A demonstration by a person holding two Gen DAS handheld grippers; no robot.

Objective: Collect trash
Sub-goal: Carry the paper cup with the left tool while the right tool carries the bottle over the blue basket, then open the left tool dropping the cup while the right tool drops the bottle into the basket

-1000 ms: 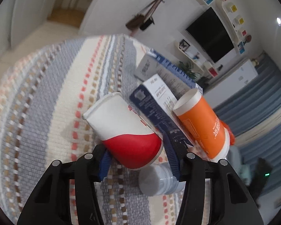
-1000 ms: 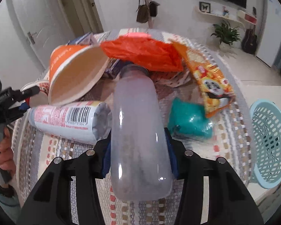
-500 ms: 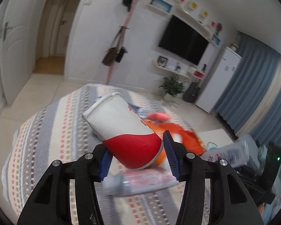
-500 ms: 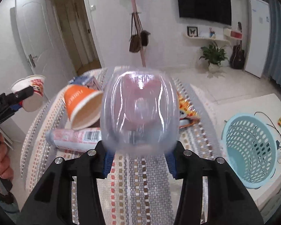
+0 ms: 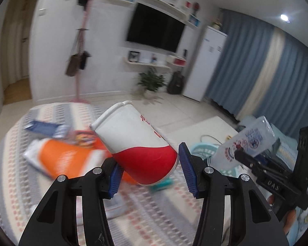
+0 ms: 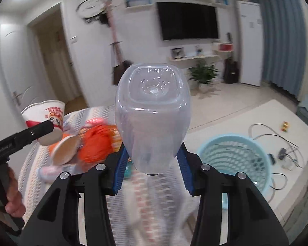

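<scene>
Both grippers carry trash, lifted clear of the striped surface.

The left gripper [image 5: 147,173] clamps the red base of a red-and-white paper cup [image 5: 136,143], which tilts rim-up to the left. The right gripper [image 6: 152,167] grips a clear plastic bottle [image 6: 153,110] near its neck, bottom end toward the camera. On the striped surface [image 5: 14,174] below lie an orange paper cup [image 5: 65,160], a blue-and-white carton [image 5: 46,128] and a crumpled orange bag [image 6: 96,143], all blurred. A light blue laundry basket [image 6: 232,162] stands on the floor to the right of the surface.
</scene>
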